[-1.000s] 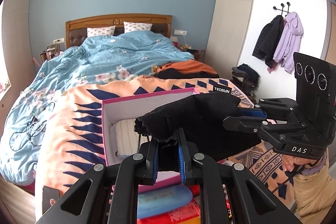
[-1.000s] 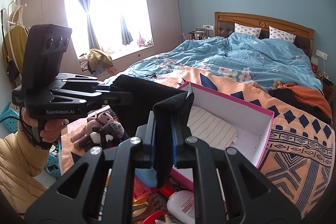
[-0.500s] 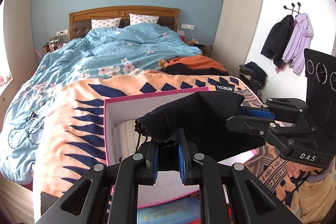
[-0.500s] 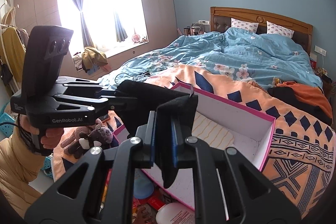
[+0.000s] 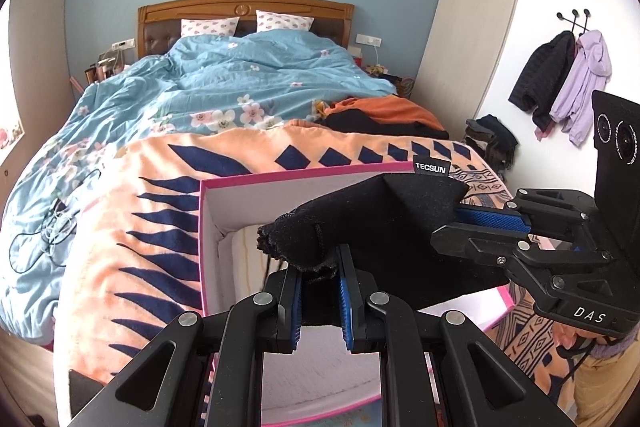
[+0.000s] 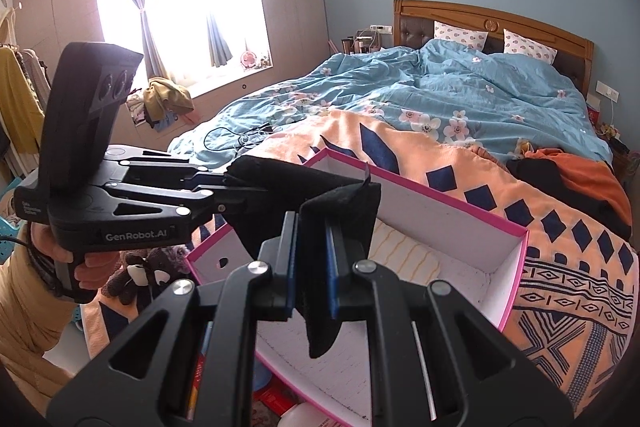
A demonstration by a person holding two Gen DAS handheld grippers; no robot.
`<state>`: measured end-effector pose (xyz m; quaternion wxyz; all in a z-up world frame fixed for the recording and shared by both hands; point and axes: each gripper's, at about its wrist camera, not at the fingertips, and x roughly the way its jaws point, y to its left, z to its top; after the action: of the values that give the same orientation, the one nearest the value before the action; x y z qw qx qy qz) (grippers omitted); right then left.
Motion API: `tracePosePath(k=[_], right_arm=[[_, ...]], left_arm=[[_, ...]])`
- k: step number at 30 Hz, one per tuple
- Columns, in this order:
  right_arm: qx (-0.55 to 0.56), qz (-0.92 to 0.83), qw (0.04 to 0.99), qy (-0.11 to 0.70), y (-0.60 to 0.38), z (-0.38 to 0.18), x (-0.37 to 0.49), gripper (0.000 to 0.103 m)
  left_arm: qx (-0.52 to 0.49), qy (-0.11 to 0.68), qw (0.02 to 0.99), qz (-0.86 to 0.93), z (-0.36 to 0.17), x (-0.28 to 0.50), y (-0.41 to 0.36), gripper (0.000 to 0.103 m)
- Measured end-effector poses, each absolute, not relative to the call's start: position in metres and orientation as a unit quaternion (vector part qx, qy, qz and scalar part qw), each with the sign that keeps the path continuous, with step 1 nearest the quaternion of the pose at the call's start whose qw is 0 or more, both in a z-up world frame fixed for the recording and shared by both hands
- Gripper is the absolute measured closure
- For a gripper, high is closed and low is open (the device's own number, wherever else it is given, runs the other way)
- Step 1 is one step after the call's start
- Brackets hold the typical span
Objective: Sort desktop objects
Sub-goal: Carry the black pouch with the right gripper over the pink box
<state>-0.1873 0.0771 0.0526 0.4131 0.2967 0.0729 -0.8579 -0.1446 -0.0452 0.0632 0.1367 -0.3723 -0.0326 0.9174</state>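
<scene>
Bedroom walls in blue are seen far past the tongs, with a big bed (image 5: pixel 240 87) under a blue flowered quilt and an orange blanket (image 5: pixel 132 227) spread nearer. A pink box (image 5: pixel 240 187) with white walls sits on that blanket, just below and ahead of both tongs. A black pouch (image 5: pixel 380 227) is held up over the open box. The left tongs (image 5: pixel 320 291) are clamped on its bunched end, and the right tongs (image 6: pixel 310 267) are clamped on its other side. The putting-away step seems to be in hand. Next, the pouch likely needs to be lowered into the box and both tongs let go.
</scene>
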Motion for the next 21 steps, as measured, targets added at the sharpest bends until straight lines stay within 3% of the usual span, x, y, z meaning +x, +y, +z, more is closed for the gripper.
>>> tracePosePath(k=[21], right_arm=[[0.325, -0.854, 0.396, 0.092, 0.059, 0.036, -0.216, 0.089]], left_arm=[[-0.39, -0.036, 0.126, 0.911, 0.046, -0.173, -0.047, 0.089]])
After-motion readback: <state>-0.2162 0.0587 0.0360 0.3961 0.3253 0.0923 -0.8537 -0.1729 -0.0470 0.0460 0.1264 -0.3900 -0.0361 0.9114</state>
